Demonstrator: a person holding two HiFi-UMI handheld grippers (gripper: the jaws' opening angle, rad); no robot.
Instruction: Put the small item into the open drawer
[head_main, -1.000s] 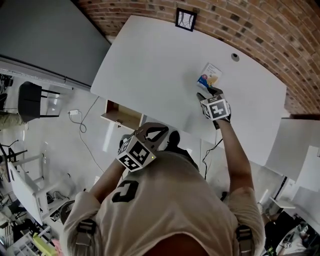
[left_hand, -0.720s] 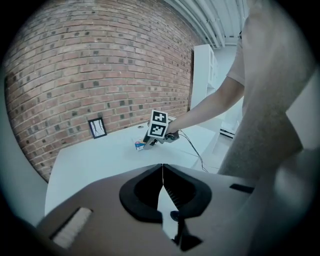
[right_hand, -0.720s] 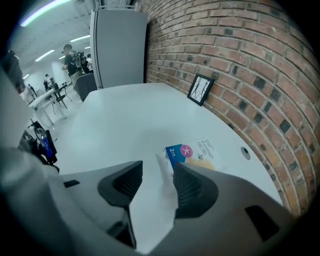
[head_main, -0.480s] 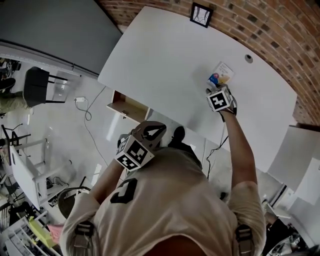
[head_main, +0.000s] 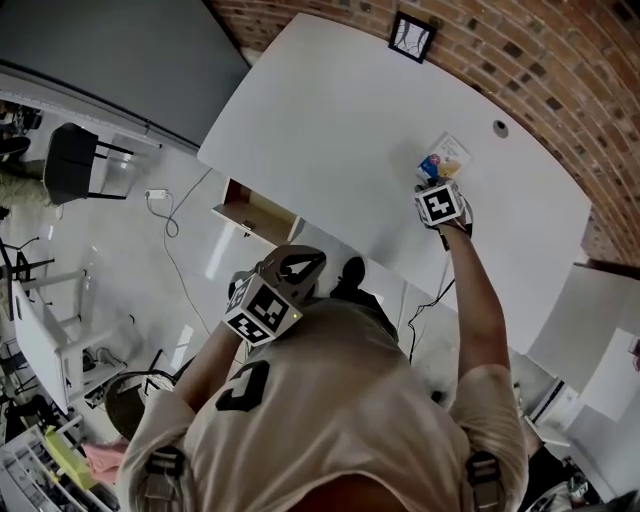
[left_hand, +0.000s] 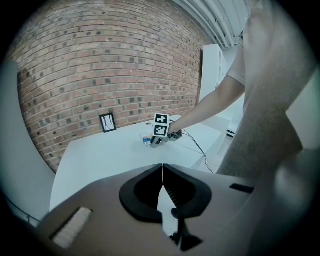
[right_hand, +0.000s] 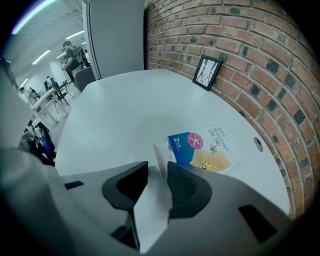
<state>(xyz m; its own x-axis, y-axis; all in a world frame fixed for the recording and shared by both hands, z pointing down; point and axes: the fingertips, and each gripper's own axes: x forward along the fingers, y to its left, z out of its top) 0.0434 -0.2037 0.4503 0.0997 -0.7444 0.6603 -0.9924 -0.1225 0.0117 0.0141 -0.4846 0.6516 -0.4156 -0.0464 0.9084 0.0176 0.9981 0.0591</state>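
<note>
Bandage packet (right_hand: 200, 147) is lying flat on the white table (head_main: 330, 130), directly ahead of the right gripper (right_hand: 157, 172) and a little to the right of its jaw line, with the blue panel and yellow picture facing up. Right gripper is pointing steeply down at the packet's near edge. Its jaws have just been closing but are standing apart, not clamped. A thin clear flap at the packet's near corner is rising between them, sitting close to the right-hand jaw, with an open gap showing toward the left-hand jaw. Cannot tell whether the flap is touching that pad. Farther out from this tool, beyond the packet, a small black picture frame (right_hand: 207, 71) is leaning against the brick wall (right_hand: 250, 45). A round cable hole (right_hand: 257, 144) is sitting in the tabletop off to the tool's right. Left gripper (left_hand: 162, 172) is hanging close to the person's torso, well apart from the packet, with its jaws pressing together tip to tip and nothing between them. It is pointing across the table toward the right gripper, which is showing far ahead of it with the packet just beside its tips. Open drawer (head_main: 255, 212) is sticking out under the table edge, near the left gripper and just beyond its tips in the head view, well apart from the right gripper and the packet. Its brownish inside is showing; contents too small to tell.
</note>
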